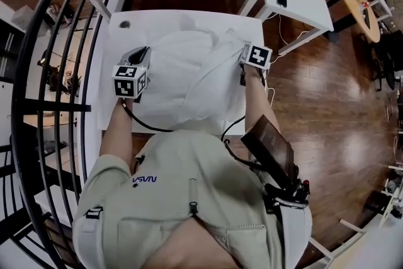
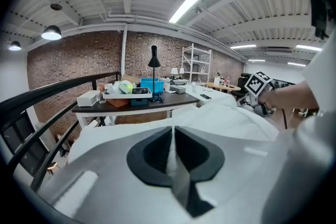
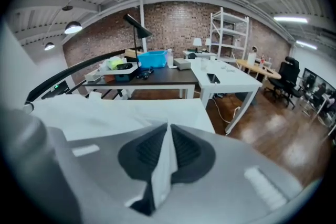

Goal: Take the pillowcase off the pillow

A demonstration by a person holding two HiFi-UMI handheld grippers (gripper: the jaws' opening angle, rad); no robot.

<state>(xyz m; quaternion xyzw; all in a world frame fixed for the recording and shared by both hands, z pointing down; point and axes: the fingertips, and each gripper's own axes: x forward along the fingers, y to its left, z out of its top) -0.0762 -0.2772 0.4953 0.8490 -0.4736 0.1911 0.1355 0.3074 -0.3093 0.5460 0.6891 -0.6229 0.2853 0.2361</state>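
Currently working over the desk, holding the stuffed pillowcase between both grips, with left fingers and right fingers each clamped on a thin fold. Could lose either pinch, or drag the pillow along, by pulling unevenly.

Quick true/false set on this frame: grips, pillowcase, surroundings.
1. The left gripper is shut on the pillowcase. True.
2. The right gripper is open and empty. False: it is shut on pillowcase fabric.
3. The pillowcase lies on the floor. False: it lies on the white table.
4. A blue bin stands on the dark desk. True.
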